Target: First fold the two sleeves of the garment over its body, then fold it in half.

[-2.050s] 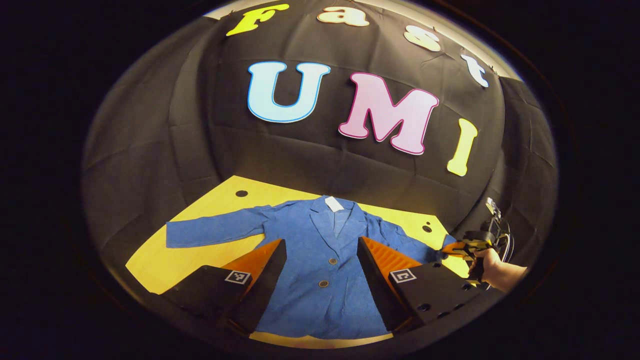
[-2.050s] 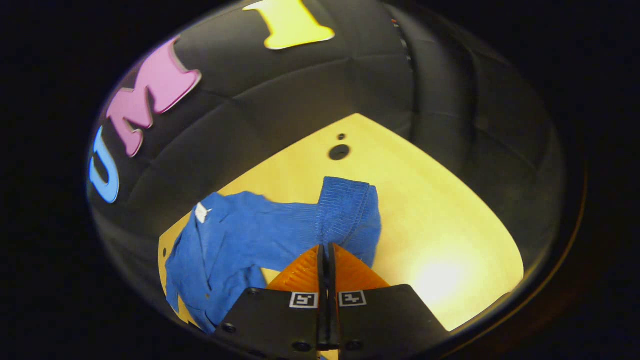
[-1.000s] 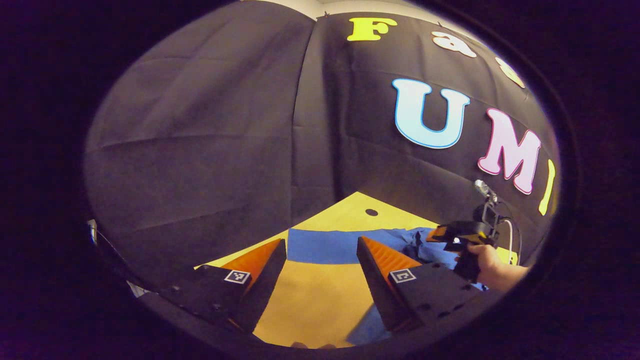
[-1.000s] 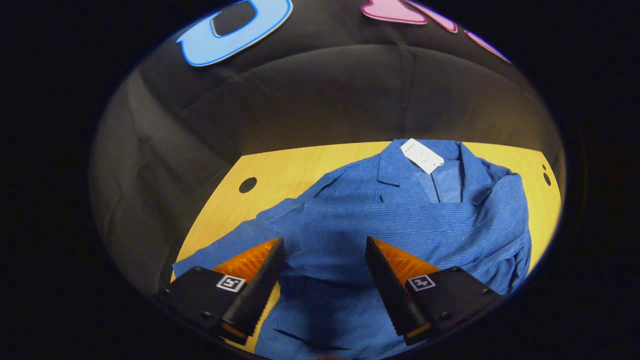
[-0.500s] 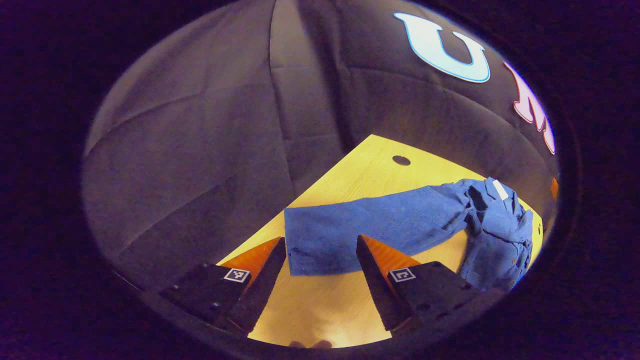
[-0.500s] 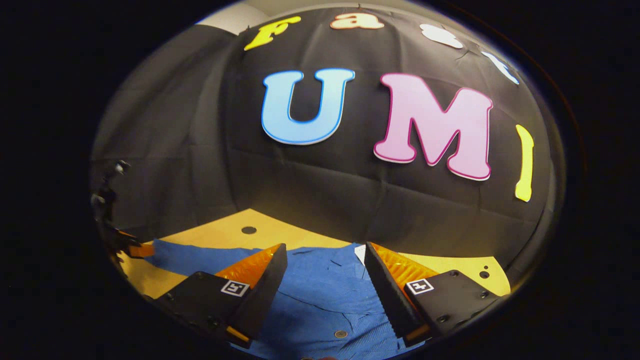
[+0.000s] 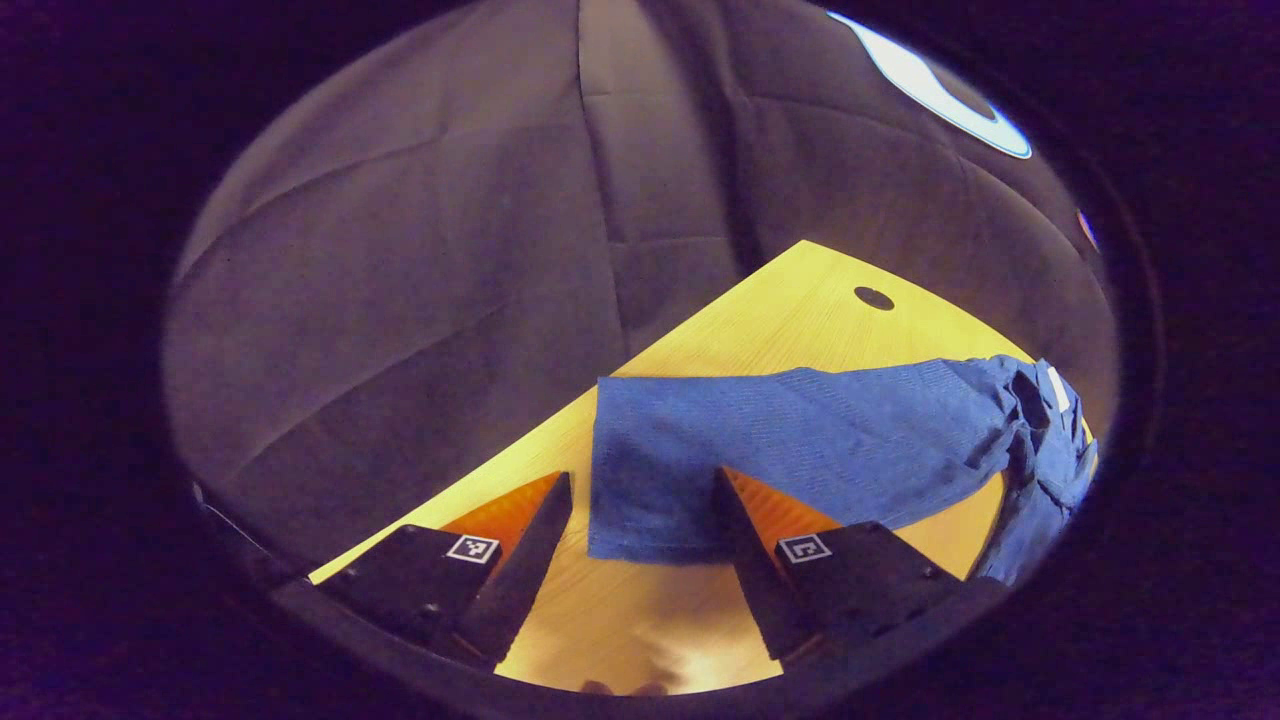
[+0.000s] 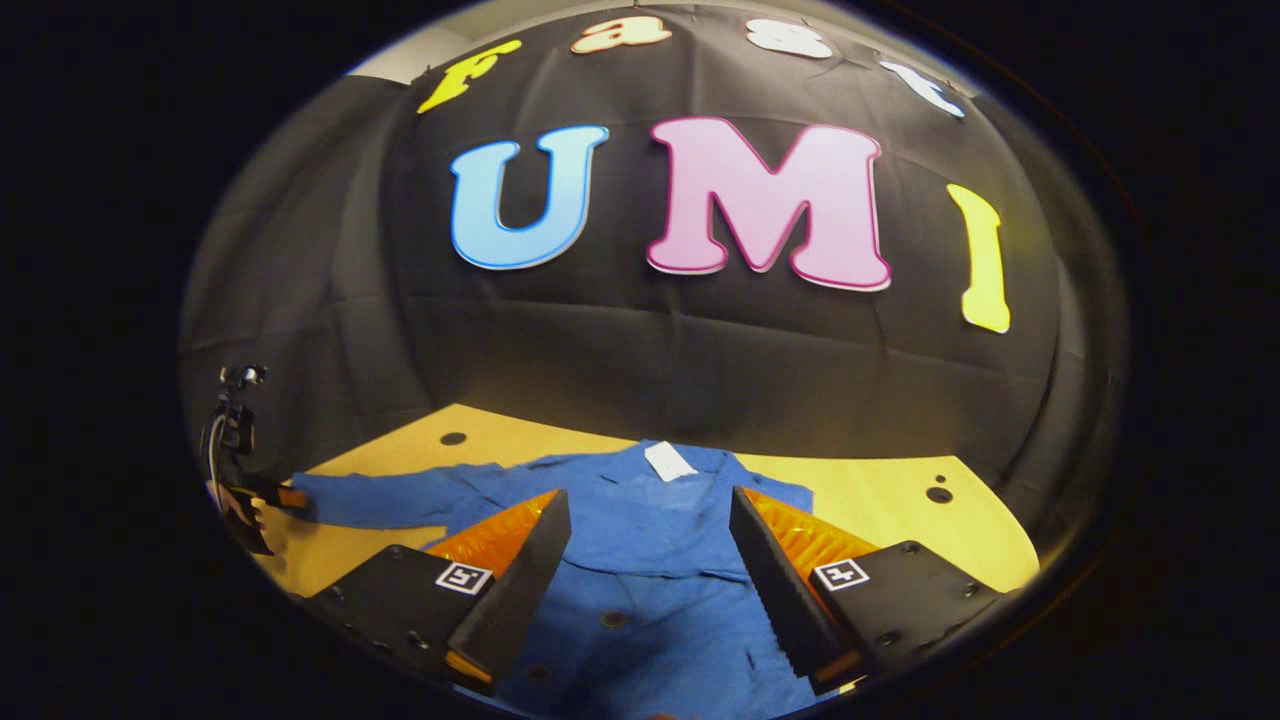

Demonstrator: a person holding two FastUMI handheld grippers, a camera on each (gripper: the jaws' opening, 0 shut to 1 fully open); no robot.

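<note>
Left gripper [image 7: 640, 500]: fingers standing wide apart and gripping nothing; the cuff end of the sleeve [image 7: 760, 450] is lying between them, its hem edge at about 6 o'clock of the sleeve; one finger [image 7: 770, 530] is overlapping the cuff's corner, contact cannot be told; in the right gripper view this gripper [image 8: 262, 500] is showing at 9 o'clock, beside the sleeve end.

Right gripper [image 8: 645, 535]: fingers spread wide, holding nothing; hovering over the jacket's front.

Jacket [image 8: 650, 560]: blue, lying flat on the table [image 8: 880, 510]; collar and white tag [image 8: 668, 461] pointing toward 12 o'clock in the right gripper view; buttons [image 8: 607, 620] showing between the right fingers.

Sleeve: stretching out flat toward 9 o'clock in the right gripper view, not yet folded over the body.

Table: yellow wood, round holes [image 7: 873, 298] near its far corners.
</note>
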